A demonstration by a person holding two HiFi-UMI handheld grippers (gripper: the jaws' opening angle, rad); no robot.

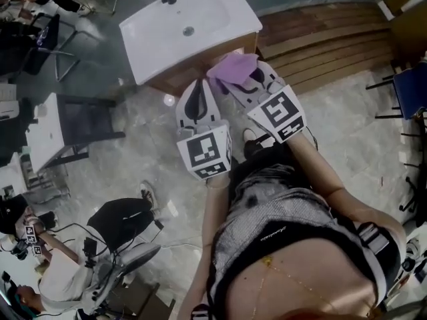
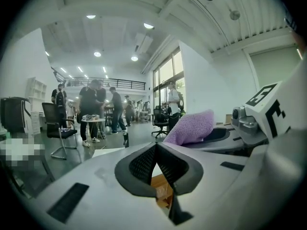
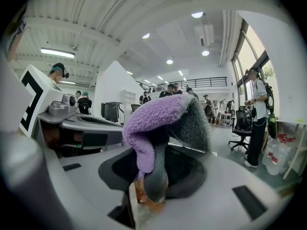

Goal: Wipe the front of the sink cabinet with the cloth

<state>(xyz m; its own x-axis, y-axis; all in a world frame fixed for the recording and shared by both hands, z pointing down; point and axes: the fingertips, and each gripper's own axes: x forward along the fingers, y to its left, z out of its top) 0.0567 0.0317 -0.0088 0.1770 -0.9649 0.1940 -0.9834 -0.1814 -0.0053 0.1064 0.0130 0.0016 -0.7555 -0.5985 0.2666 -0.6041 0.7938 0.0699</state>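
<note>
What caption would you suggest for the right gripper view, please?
Right gripper shut on a purple cloth, people standing behind.

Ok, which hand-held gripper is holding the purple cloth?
The right hand-held gripper: its jaws pinch the purple cloth; the left hand-held gripper holds nothing.

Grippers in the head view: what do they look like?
The left gripper and right gripper match: white, wedge-shaped shells with dark textured pads lining the jaws. Each carries at its rear a white cube printed with black square markers. The forearms behind them are unsleeved.
</note>
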